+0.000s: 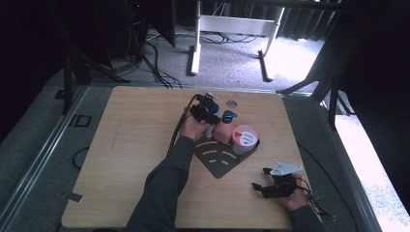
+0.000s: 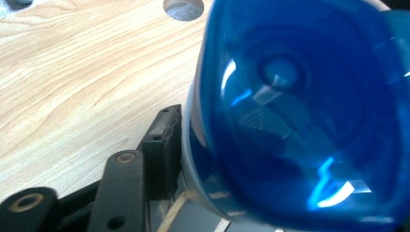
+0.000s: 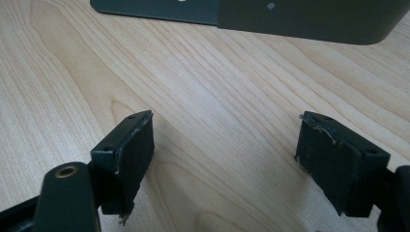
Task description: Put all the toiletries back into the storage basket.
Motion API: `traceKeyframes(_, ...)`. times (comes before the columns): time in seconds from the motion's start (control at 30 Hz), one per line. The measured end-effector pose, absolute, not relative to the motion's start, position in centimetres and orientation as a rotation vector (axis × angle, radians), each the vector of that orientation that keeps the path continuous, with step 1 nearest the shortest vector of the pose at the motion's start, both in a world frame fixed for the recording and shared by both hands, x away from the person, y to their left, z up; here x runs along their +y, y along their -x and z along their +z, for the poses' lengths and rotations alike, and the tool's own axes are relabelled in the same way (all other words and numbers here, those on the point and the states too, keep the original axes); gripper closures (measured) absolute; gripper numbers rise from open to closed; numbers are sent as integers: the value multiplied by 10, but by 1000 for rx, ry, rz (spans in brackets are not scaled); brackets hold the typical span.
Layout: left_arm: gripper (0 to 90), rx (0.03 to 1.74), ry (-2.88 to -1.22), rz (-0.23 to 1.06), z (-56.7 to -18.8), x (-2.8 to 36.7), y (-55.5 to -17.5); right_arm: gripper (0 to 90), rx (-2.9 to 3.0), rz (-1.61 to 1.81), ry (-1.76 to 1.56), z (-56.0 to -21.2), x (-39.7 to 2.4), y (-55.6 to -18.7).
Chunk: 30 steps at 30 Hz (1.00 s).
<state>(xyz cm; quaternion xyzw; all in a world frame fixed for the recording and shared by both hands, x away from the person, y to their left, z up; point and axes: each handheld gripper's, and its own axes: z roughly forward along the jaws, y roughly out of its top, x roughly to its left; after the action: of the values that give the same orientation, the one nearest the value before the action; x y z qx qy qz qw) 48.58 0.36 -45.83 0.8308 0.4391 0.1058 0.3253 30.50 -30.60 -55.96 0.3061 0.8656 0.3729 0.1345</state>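
So the blue-capped bottle (image 2: 295, 116) is the thing I'm dealing with right now. It stands at the far end of the black tray (image 1: 220, 164), right next to the pink bottle (image 1: 224, 129) with the teal cap and the round pink tub (image 1: 244, 137). From up top you can just see the blue cap (image 1: 213, 109) peeking out past my left tool (image 1: 205, 112).

In the left gripper view the cap is huge and right up against the lens. One black pad (image 2: 164, 145) sits at the bottle's side, touching or just about; the other pad is hidden behind the blue, so I can't swear the grip is on. The bottle's between the jaws, but whether I'm pinching it or have just let go, honestly I cannot tell from here.

Progress-wise, my read: three items are grouped on or at the tray, so the loading looks mostly done. The blue one seems to be the last one in hand, either being set down or about to be lifted. I'm guessing set down, since it looks upright and in line with the others. What's left is probably clearing the left tool away without knocking anything.

My right tool (image 1: 270, 188) is parked near the front right of the desk (image 1: 135, 125), jaws wide apart with nothing between them, just bare wood under it and the tray's edge (image 3: 309, 19) further off.
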Motion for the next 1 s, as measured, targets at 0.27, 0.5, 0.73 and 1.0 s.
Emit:
traceKeyframes(0.27,441,1146,-2194,284,-453,7,-479,209,2509,1081,-887,-560,-306,-305)
traceKeyframes(0.5,400,1101,-2204,304,-442,12,-468,209,2509,1080,-889,-560,-306,-305)
traceKeyframes(0.73,392,1078,-2230,327,-435,20,-456,209,2508,1081,-888,-560,-306,-305)
traceKeyframes(1.0,390,1067,-2224,380,-432,37,-439,209,2508,1081,-888,-560,-306,-305)
